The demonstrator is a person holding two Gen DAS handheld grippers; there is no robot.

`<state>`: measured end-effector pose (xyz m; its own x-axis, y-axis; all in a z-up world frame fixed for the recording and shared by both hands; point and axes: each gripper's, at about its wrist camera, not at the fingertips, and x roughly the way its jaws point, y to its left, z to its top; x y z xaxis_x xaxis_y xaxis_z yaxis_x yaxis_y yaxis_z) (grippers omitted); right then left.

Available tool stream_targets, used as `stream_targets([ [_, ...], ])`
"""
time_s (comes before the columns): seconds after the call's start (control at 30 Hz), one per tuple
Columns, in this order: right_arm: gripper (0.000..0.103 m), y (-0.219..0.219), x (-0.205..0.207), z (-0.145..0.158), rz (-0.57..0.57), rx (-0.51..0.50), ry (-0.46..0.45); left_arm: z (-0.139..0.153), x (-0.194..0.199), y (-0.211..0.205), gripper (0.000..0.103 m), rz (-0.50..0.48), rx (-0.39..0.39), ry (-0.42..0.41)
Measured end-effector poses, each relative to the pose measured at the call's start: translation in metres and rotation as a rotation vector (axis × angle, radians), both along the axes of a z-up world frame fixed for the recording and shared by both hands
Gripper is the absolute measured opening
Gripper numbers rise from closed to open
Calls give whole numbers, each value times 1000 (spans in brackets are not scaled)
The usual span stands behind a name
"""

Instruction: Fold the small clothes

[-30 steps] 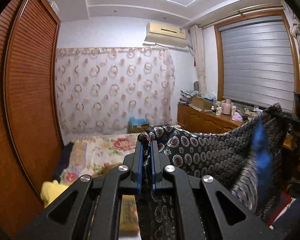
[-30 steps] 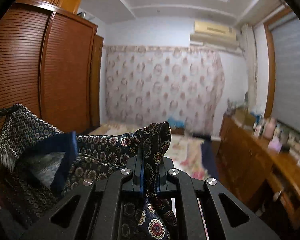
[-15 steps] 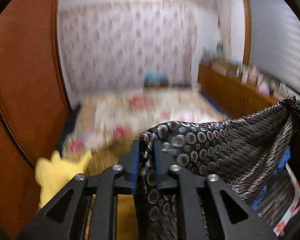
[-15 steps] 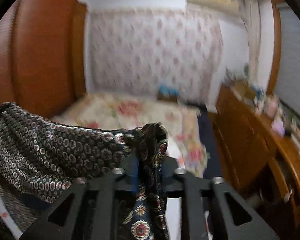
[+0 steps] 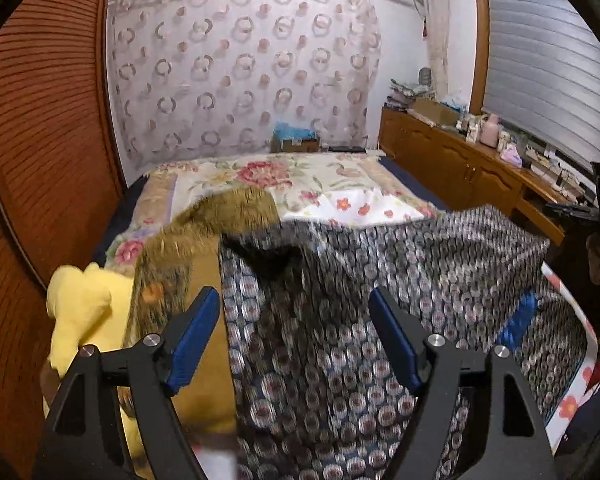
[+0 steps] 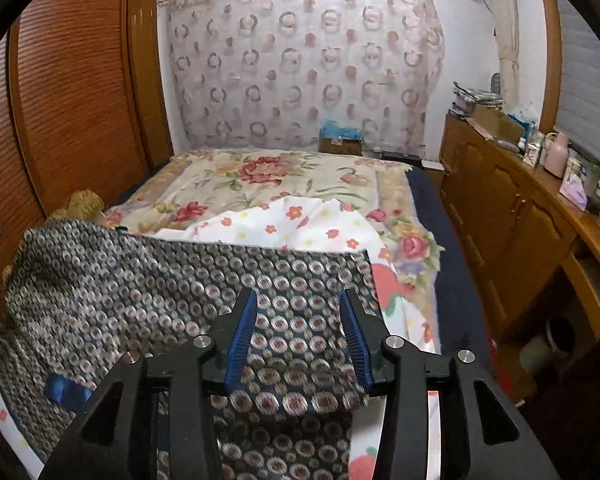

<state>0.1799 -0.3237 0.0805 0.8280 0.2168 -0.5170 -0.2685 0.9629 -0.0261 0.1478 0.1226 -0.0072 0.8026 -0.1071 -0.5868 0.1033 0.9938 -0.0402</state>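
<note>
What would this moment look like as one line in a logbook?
left tongs: just opened | right tongs: just opened | patterned cloth: released, lying on bed

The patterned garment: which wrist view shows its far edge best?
The right wrist view: the patterned garment shows its far edge running unbroken against the floral sheet. In the left wrist view, the garment is blurred and its edge rumpled.

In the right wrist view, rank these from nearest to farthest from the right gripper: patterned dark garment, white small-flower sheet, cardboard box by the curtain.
1. Patterned dark garment: directly under the open right gripper, spreading left.
2. White small-flower sheet: just beyond the garment, mid-bed.
3. Cardboard box: past the bed's far end, against the curtain.
</note>
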Motion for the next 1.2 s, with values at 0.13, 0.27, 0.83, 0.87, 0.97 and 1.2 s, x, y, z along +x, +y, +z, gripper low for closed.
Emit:
stream_targets([
  [0.13, 45, -10, 8, -21, -19, -36, 10, -21, -10, -3, 78, 7, 30, 20],
  [0.27, 45, -19, 22, -28, -75, -35, 38, -39, -16, -1, 78, 20, 29, 48],
  [0.83, 45, -27, 51, -73, -133, 10, 248, -59, -23, 7, 55, 32, -9, 74],
  [0.87, 45, -29, 50, -74, -132, 13, 251, -59, -21, 8, 54, 35, -10, 73],
  [0.97, 45, -30, 54, -80, -126, 20, 256, -60, -16, 10, 54, 50, 14, 75],
  [1.2, 7, -28, 56, -91, -67, 61, 240, -62, -12, 13, 23, 56, 15, 81],
])
